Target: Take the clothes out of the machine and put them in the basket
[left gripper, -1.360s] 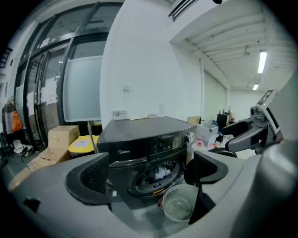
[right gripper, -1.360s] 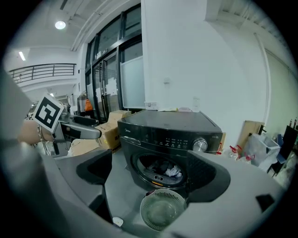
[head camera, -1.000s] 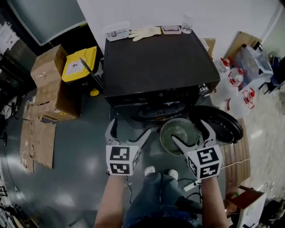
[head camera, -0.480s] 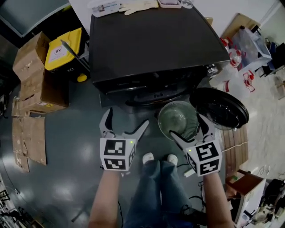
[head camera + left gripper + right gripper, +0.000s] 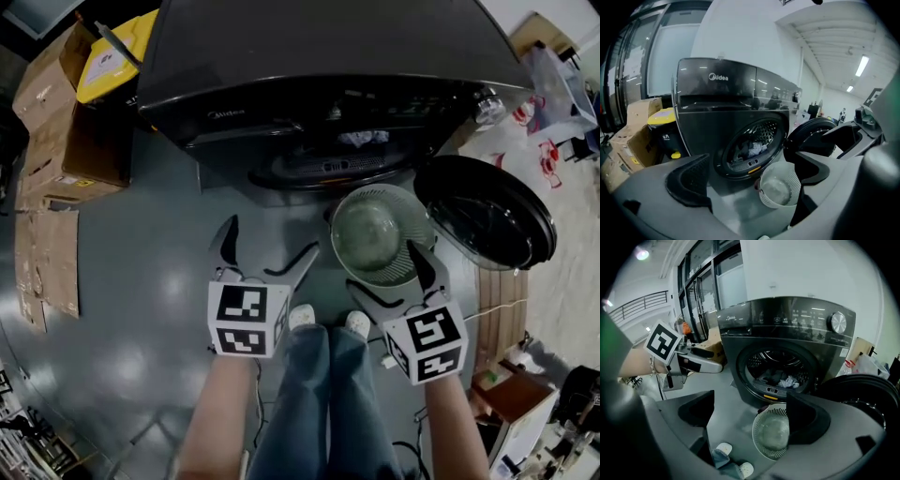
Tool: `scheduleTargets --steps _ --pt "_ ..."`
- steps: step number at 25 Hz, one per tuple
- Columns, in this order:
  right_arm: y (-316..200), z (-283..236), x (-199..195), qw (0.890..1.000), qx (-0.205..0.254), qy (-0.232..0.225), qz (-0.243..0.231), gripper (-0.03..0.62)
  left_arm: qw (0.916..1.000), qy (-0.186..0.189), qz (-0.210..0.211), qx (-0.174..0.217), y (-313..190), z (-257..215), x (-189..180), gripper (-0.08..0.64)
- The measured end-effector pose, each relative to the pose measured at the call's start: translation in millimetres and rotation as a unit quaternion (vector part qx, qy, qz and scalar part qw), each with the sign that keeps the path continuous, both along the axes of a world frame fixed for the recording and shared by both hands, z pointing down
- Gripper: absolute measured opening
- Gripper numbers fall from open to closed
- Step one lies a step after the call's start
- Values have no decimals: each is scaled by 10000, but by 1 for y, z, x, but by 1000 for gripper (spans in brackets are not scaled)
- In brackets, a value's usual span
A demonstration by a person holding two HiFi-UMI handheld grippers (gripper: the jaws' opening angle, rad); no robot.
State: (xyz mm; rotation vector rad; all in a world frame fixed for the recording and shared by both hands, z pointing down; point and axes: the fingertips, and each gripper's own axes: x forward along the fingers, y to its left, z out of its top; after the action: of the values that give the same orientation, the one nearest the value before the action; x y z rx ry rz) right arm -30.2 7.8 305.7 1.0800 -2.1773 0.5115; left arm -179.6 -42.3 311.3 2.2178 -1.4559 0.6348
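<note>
Hovering side by side before the dark machine (image 5: 328, 84), both claws are spread wide and grip nothing. The left claw (image 5: 271, 239) has only grey floor (image 5: 141, 309) between its jaws. The drum mouth is just ahead of it, slightly to its right, and the clothes (image 5: 364, 138) are heaped inside, dark pieces with one pale one. The right claw (image 5: 386, 272) hangs at the near rim of the white basket (image 5: 375, 234), which stands empty on the floor below the drum. Off to that claw's right, the round door (image 5: 483, 211) hangs open. The person's shoes (image 5: 302, 317) sit just behind, between the two claws.
</note>
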Motion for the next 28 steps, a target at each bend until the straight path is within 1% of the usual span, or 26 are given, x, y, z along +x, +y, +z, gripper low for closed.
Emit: scheduleTargets --steps 6,9,12,15,18,21,24,28 --pt "-7 71 21 9999 -128 85 -7 477 9998 -180 91 -65 -9 67 18 566" --pt "-10 101 24 9998 -151 -51 95 477 9992 -332 195 -122 -9 94 24 566" --pt "-13 131 24 9997 -155 -136 117 477 9985 -466 246 -168 -11 118 24 566" --pt "-22 155 22 9997 -94 -144 153 476 9981 -545 202 -182 -19 136 18 566" --pt "-34 172 20 9995 -101 -126 258 471 9978 -613 98 -223 -25 147 10 566" --pt "-48 180 15 9989 -168 -210 378 468 9980 -557 -48 -289 -30 154 2 566" --pt "-68 179 0 9978 -251 -423 445 465 9978 -542 -219 -322 -37 155 -7 566" --pt "-103 177 -28 9965 -117 -741 376 463 9976 -630 -188 -220 -48 155 -17 566"
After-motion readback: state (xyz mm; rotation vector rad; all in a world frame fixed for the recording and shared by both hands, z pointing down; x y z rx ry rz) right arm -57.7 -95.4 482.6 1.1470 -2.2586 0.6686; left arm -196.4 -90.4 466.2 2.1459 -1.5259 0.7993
